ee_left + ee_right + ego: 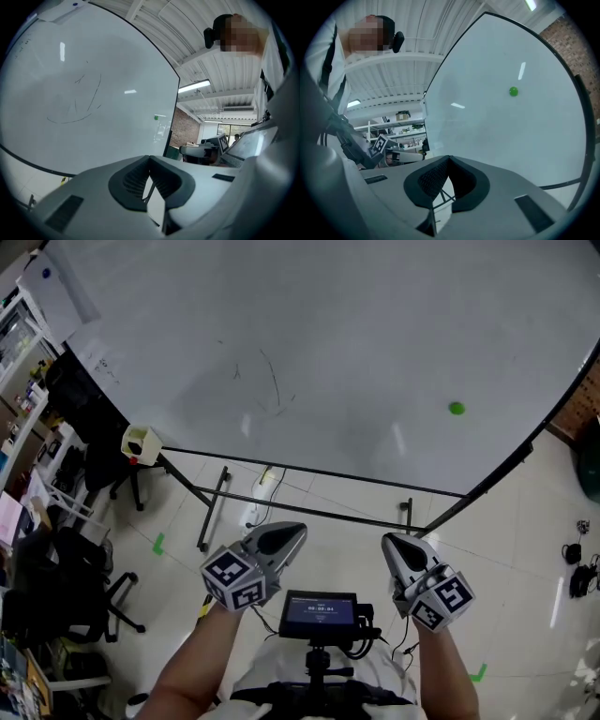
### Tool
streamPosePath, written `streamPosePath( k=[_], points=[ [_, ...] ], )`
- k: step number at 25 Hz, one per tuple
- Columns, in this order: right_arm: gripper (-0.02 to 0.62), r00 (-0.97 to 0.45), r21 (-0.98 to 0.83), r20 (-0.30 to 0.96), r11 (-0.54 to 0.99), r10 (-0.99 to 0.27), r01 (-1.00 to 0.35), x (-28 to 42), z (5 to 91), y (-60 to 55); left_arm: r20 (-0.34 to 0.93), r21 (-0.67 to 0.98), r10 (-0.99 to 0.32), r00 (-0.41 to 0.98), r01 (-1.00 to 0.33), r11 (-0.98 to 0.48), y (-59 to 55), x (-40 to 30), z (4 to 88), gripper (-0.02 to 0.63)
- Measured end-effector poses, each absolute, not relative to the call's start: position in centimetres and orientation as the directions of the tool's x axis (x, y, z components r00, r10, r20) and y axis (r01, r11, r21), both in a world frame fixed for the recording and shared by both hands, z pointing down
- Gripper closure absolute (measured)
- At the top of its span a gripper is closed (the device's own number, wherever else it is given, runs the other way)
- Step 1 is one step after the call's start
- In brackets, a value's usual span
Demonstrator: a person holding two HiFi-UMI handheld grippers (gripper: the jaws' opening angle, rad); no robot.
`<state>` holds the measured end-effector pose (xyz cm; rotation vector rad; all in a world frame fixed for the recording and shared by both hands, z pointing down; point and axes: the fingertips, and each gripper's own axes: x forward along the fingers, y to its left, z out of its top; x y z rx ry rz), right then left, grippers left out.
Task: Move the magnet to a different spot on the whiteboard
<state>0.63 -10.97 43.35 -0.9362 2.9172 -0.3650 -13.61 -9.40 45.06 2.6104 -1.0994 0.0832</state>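
Note:
A small round green magnet [457, 409] sticks to the right part of the large whiteboard [309, 343]. It also shows as a green dot in the left gripper view [156, 117] and in the right gripper view [513, 91]. My left gripper [298, 530] and right gripper [388, 540] are held low near my body, well short of the board and pointing toward it. Each has its jaws shut tip to tip with nothing between them, as seen for the left gripper [150, 158] and the right gripper [450, 158]. The magnet lies up and to the right of the right gripper.
Faint pen marks [270, 382] cross the board's middle. A yellow and white box [141, 443] sits at its lower left corner. The board's stand legs [214, 507] rest on the tiled floor. Office chairs [66, 587] stand at left, cables [577, 568] lie at right, and a small screen [321, 610] sits at my chest.

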Motion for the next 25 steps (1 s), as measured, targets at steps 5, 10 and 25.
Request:
streamPosePath(
  k=[5,10,25],
  points=[
    [0.589,-0.784,-0.175,0.014,0.771,-0.62,-0.613,4.3,42.1,-15.3,0.177,0.239,-0.678,0.714,-0.699,-0.674,-13.3,-10.6,44.3,0.591],
    [0.589,-0.75,-0.09,0.027,0.745,-0.661,-0.661,7.6,40.8,-18.5,0.155,0.241,-0.687,0.71,-0.701,-0.671,-16.3,-8.6,43.1,0.591],
    [0.589,-0.634,0.292,0.076,0.625,-0.769,-0.724,11.1,37.1,-22.5,0.145,0.197,-0.626,0.767,-0.642,-0.741,-20.1,-4.9,40.7,0.591]
  ],
)
